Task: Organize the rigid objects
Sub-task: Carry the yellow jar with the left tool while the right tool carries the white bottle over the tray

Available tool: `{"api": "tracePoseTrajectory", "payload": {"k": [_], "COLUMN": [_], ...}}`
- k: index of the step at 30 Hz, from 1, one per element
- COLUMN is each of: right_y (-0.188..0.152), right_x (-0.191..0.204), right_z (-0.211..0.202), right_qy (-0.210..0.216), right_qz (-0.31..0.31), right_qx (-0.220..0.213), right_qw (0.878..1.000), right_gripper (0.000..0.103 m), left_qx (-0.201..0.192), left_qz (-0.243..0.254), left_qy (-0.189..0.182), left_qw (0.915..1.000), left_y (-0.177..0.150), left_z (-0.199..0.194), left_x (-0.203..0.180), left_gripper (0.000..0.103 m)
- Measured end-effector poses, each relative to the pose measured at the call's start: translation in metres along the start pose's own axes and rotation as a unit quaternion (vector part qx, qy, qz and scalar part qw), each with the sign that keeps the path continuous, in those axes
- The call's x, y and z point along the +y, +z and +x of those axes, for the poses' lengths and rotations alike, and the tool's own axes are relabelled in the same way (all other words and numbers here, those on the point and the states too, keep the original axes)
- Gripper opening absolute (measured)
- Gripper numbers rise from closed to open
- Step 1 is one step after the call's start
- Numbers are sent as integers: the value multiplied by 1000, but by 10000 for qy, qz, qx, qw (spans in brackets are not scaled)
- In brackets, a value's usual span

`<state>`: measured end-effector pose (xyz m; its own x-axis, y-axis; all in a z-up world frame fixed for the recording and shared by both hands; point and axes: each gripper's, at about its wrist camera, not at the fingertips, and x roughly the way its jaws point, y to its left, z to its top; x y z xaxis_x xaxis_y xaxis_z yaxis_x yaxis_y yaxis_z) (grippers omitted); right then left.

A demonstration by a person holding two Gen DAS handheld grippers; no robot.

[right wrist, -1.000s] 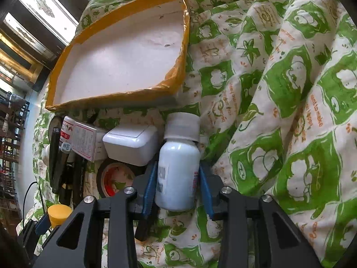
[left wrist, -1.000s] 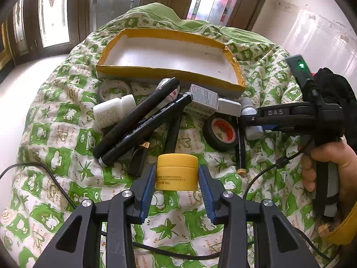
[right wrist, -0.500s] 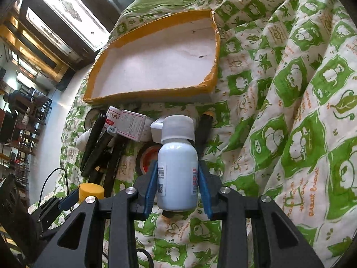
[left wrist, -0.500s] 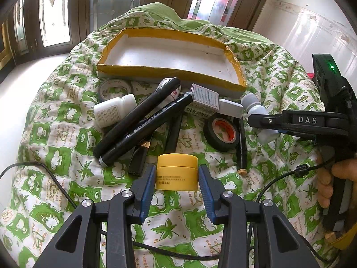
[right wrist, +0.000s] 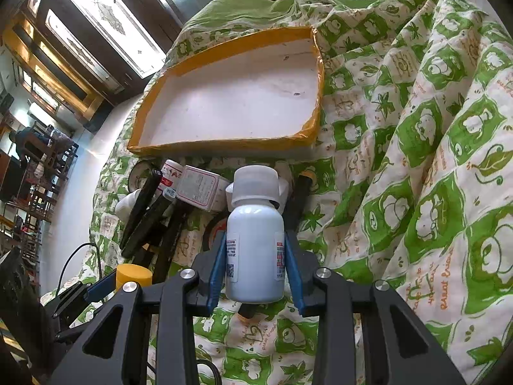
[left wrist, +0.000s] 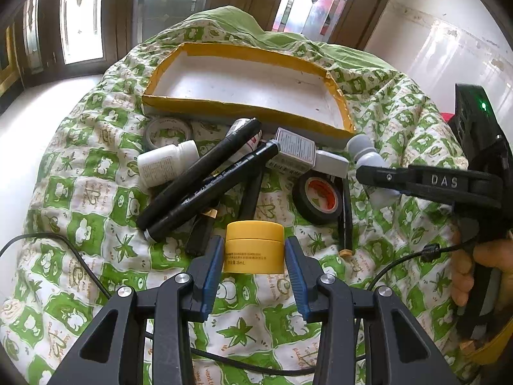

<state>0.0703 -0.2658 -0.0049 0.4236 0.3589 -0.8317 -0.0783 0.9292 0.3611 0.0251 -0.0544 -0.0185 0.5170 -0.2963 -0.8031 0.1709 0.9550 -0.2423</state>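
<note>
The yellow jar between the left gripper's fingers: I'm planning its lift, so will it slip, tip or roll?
The yellow jar looks squat and rigid, so tipping seems unlikely. Its smooth round wall may slip or twist between the flat blue pads. Probably light, being small.

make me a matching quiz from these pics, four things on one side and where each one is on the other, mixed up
Things:
1. yellow jar
2. white bottle
3. tray
4. black tape roll

Places:
a. lying flat on the quilt beside the markers
b. between the left tongs
c. behind the pile, nothing in it
d. gripped in the right tongs

Pairs: 1-b, 2-d, 3-c, 4-a
</note>
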Motion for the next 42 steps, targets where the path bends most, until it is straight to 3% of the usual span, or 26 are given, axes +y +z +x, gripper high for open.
{"api": "tracePoseTrajectory", "payload": {"k": [27,42], "right_y": [15,59], "right_x": [24,33], "right_z": [-5,-8], "right_qy": [-144,-55], "right_qz": [-438,-606], "right_qx": [-188,-317], "right_qw": [9988,9976], "right_gripper": [34,34], "left_qx": [-277,-332], "left_qz": [68,-125], "left_qy": [191,307], "left_qw": [9994,9989], "left_y": [66,102], "left_z": [-9,0], "left_x": [5,30], "left_gripper": [41,41]}}
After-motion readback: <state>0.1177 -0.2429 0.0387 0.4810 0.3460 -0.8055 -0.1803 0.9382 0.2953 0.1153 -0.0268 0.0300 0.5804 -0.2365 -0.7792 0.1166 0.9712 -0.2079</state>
